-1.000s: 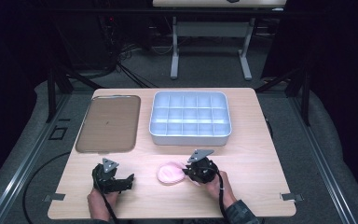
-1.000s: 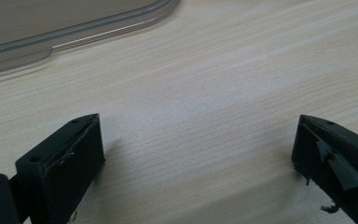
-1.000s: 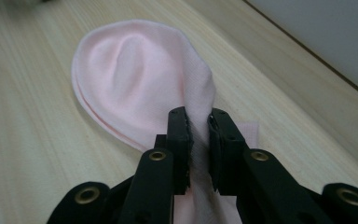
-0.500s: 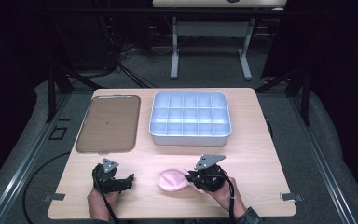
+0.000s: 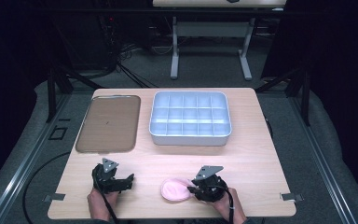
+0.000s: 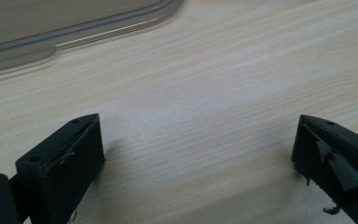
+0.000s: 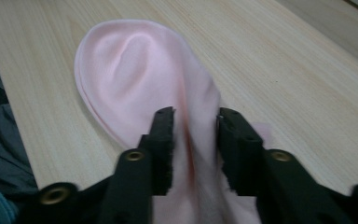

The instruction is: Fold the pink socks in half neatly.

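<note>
I have the soft pink fabric piece [image 7: 135, 79], a rounded, limp cloth, lying flat on the pale wooden table [image 5: 261, 154] near its front edge, and my right hand-held gripper [image 7: 193, 119] has a ridge of it bunched between its jaws. Those jaws have just been opening, so the pads stand a little apart with the fold loose between them; I judge this the letting-go step rather than a lift. My left hand-held gripper [image 6: 196, 135] rests wide open over bare wood with nothing in it. Next I would back the right one off cleanly without dragging the cloth, perhaps towards the grey compartmented plastic tray [image 5: 189, 117] beyond.
</note>
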`<state>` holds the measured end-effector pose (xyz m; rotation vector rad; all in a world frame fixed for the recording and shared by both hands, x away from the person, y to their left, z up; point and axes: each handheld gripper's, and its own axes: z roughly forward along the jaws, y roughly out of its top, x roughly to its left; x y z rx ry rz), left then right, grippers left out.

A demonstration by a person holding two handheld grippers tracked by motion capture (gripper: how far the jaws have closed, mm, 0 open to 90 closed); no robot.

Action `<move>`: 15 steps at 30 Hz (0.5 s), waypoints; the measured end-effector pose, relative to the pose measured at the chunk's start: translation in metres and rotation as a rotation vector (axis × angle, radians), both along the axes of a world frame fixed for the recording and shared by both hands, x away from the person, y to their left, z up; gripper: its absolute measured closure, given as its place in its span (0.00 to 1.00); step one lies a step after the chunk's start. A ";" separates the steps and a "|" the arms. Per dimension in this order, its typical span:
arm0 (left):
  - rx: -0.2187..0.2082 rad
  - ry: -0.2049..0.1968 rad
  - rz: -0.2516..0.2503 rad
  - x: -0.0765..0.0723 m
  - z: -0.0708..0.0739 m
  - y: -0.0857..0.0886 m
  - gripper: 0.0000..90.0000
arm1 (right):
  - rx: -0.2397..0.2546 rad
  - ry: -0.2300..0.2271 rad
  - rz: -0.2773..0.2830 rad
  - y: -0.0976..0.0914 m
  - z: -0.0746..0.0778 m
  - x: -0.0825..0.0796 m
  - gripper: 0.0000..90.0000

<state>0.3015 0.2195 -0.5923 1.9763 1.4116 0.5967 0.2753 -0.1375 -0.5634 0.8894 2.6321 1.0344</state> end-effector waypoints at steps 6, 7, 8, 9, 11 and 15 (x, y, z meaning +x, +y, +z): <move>-0.003 0.000 0.017 0.000 0.000 0.000 0.02 | 0.099 0.012 -0.055 -0.018 0.007 0.005 0.39; -0.002 0.000 0.017 0.000 0.000 0.000 0.02 | 0.098 0.007 -0.062 -0.023 0.010 0.005 0.38; -0.002 0.001 0.015 0.000 0.000 0.000 0.02 | 0.101 0.001 -0.080 -0.027 0.013 0.005 0.36; -0.001 0.001 0.011 0.000 0.000 0.001 0.02 | 0.098 -0.003 -0.101 -0.034 0.015 0.005 0.35; 0.001 -0.005 -0.002 -0.001 0.000 0.000 0.03 | 0.090 -0.019 -0.131 -0.044 0.019 0.005 0.37; -0.009 -0.016 -0.017 -0.004 0.003 -0.001 0.03 | 0.008 -0.013 -0.194 -0.064 0.027 0.004 0.41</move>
